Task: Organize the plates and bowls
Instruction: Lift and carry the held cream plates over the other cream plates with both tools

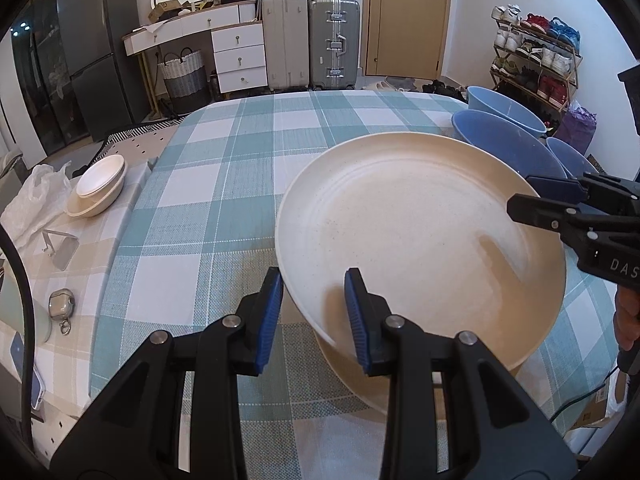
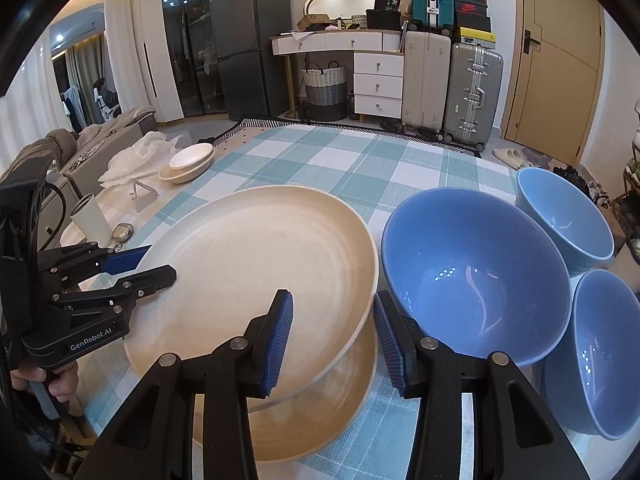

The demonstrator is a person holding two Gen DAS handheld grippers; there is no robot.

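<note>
On the checked tablecloth [image 1: 208,184], a cream plate [image 1: 420,240] sat tilted above a second plate [image 2: 320,408]. Left gripper [image 1: 314,316] and right gripper [image 2: 332,340], both spread, straddled its opposite rims beside three blue bowls [image 2: 476,276].

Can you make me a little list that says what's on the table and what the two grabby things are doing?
top plate: cream, tilted above another plate
bottom plate: cream, flat on the table
left gripper: open, fingers either side of the top plate's rim
right gripper: open, fingers either side of the opposite rim
bowls: three blue ones, big, two smaller
far corner: small cream dishes, stacked
tablecloth: teal and white checks
</note>
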